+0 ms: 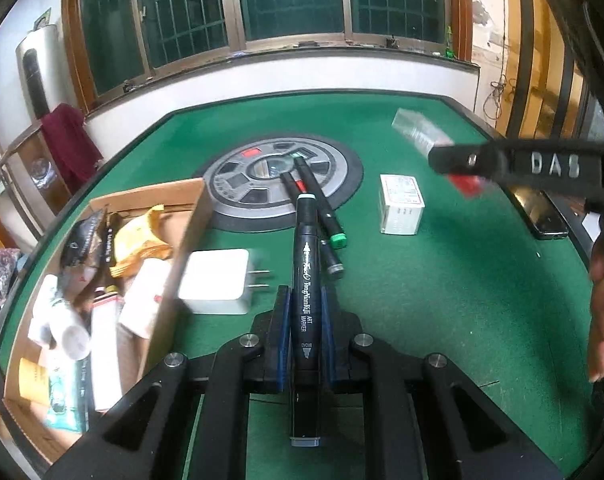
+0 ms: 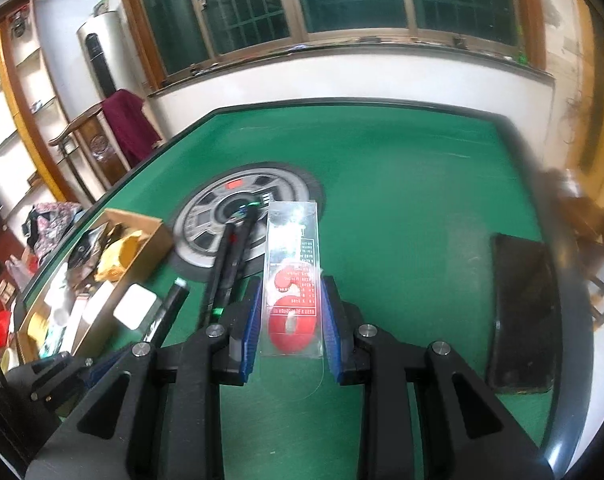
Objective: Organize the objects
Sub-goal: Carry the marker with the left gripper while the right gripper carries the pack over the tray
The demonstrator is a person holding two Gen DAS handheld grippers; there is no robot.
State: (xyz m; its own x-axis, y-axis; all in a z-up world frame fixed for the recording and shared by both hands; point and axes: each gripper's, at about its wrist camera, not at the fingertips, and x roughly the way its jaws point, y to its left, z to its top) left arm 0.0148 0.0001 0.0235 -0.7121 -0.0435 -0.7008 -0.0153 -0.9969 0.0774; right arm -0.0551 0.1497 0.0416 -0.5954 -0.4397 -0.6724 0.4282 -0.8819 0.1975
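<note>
My left gripper (image 1: 305,300) is shut on a black art marker (image 1: 305,280) and holds it above the green table, pointing away. My right gripper (image 2: 290,292) is shut on a clear plastic packet with red rings inside (image 2: 292,280), held above the felt. In the left wrist view the right gripper (image 1: 453,160) hangs at the upper right with the packet (image 1: 417,130). A cardboard box (image 1: 190,216) full of small items stands at the left. Two more markers (image 1: 321,208) lie on the round centre panel (image 1: 341,172).
A white charger plug (image 1: 218,280) lies beside the box. A small white box (image 1: 401,208) stands right of the markers. A black phone (image 2: 521,316) lies near the table's right edge. A chair with a dark red cloth (image 2: 122,120) stands beyond the table.
</note>
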